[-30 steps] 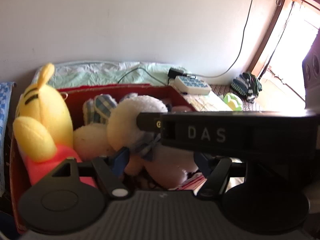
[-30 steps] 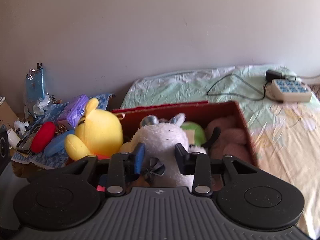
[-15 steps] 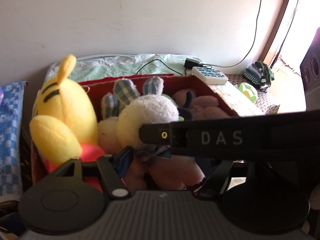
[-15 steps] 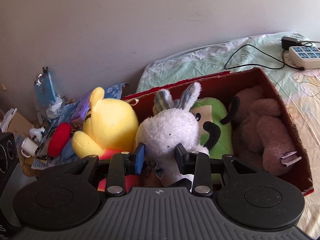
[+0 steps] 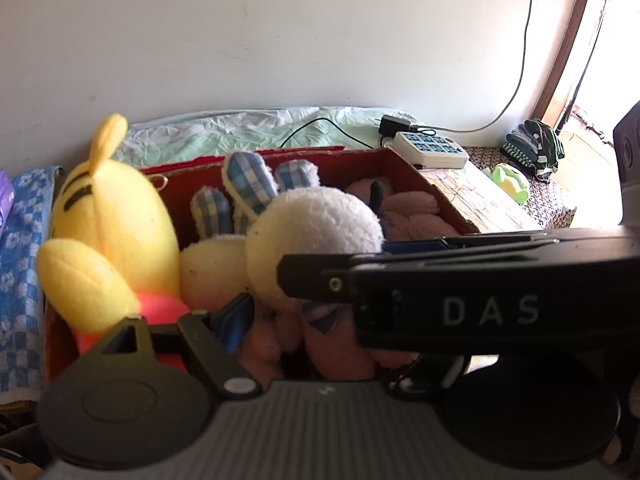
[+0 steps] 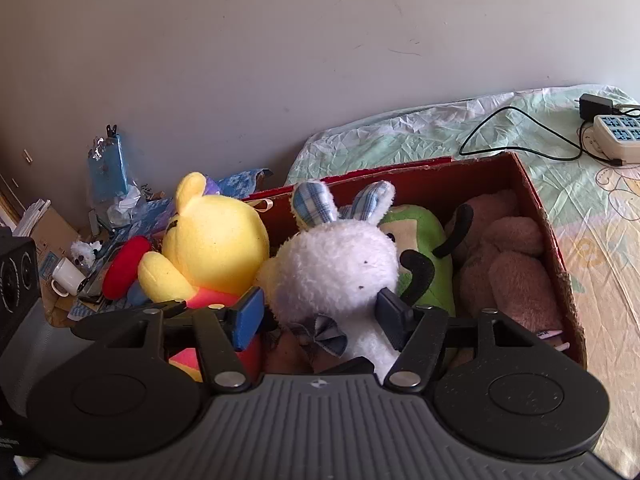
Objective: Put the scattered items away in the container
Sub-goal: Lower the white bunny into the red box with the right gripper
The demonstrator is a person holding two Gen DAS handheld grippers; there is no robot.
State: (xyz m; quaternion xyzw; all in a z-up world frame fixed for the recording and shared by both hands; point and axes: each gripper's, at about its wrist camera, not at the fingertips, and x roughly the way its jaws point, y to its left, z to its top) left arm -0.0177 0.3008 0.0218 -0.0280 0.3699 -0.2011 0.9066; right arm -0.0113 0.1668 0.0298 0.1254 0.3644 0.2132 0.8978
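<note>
Opening around the white rabbit [image 6: 340, 272], the right gripper [image 6: 320, 316] has its blue pad [image 6: 250, 318] and black pad apart on either side of the toy's neck, neither pressing its fur. The left gripper [image 5: 320, 320] is opening too; one blue pad [image 5: 236, 322] shows near the rabbit [image 5: 312, 236], the other finger hidden behind the right gripper's black body [image 5: 480, 300] crossing that view, so contact there cannot be told.

The rabbit sits upright in the red box [image 6: 556, 264], checked ears up, bow at its neck. Left of the rabbit, touching it, a yellow bear [image 6: 216, 240] leans at the box's end. Right of the rabbit lies a green plush [image 6: 424, 232], then a brown plush [image 6: 508, 264] against the box's far end. Behind the box a black cable [image 6: 520, 128] runs to a power strip [image 6: 618, 136] on the sheet [image 6: 400, 128].
</note>
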